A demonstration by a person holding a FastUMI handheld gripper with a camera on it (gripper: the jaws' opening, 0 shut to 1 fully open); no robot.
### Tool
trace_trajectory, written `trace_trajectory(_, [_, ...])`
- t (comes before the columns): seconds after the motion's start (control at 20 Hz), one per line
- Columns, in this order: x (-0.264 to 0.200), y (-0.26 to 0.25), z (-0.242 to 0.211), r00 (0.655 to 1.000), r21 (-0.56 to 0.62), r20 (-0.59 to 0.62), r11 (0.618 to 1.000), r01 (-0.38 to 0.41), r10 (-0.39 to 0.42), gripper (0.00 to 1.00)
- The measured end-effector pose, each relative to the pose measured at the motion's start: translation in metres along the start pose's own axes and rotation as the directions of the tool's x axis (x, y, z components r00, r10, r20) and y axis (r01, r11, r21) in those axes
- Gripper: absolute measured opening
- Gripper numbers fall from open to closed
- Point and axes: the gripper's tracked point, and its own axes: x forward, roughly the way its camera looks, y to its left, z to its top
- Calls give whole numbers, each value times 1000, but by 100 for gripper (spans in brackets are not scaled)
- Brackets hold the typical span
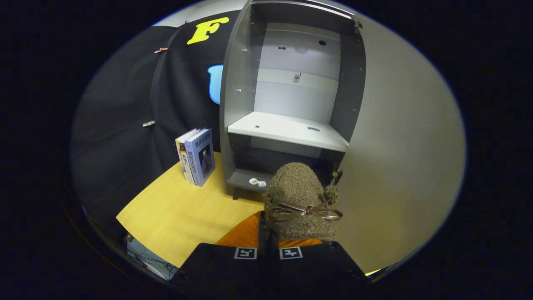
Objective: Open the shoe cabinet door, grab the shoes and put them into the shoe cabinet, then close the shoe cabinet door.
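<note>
The tongs (268,246) are drawn close together and clench the heel end of a brown woolly shoe (297,196), their orange fingers (243,235) pressed to it on either side. The shoe sticks out straight ahead of the tongs, toe forward, with a brown ribbon bow (303,212) tied across its top just beyond the fingertips. Under and to the left of the tongs lies the yellow wooden surface (175,212). Farther ahead on the left, a few books (196,156) stand upright on it, just beside the cabinet. Directly beyond the shoe's toe stands the grey shoe cabinet (291,96), open to view, with a pale shelf (287,131) across its middle and a dark lower compartment (258,160) just past the toe. The open cabinet door (395,166) spreads wide to the right of the tongs.
</note>
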Motion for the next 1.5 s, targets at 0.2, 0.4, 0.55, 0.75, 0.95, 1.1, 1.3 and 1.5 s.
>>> trace_trajectory(0.2, [15, 1, 60, 998, 43, 51, 999, 25, -27, 5])
trace_trajectory(0.4, [45, 3, 105, 996, 90, 69, 994, 54, -60, 5])
trace_trajectory(0.55, [67, 0, 129, 992, 84, 78, 992, 90, -97, 5])
trace_trajectory(0.75, [106, -8, 154, 991, 92, 52, 988, 121, -127, 5])
trace_trajectory(0.95, [151, -18, 184, 988, 83, 50, 986, 142, -147, 5])
trace_trajectory(1.1, [183, -29, 207, 987, 86, 46, 985, 149, -153, 5])
trace_trajectory(1.3, [225, -49, 219, 986, 134, 6, 978, 163, -165, 5])
trace_trajectory(1.5, [267, -58, 228, 986, 137, 5, 977, 164, -166, 5])
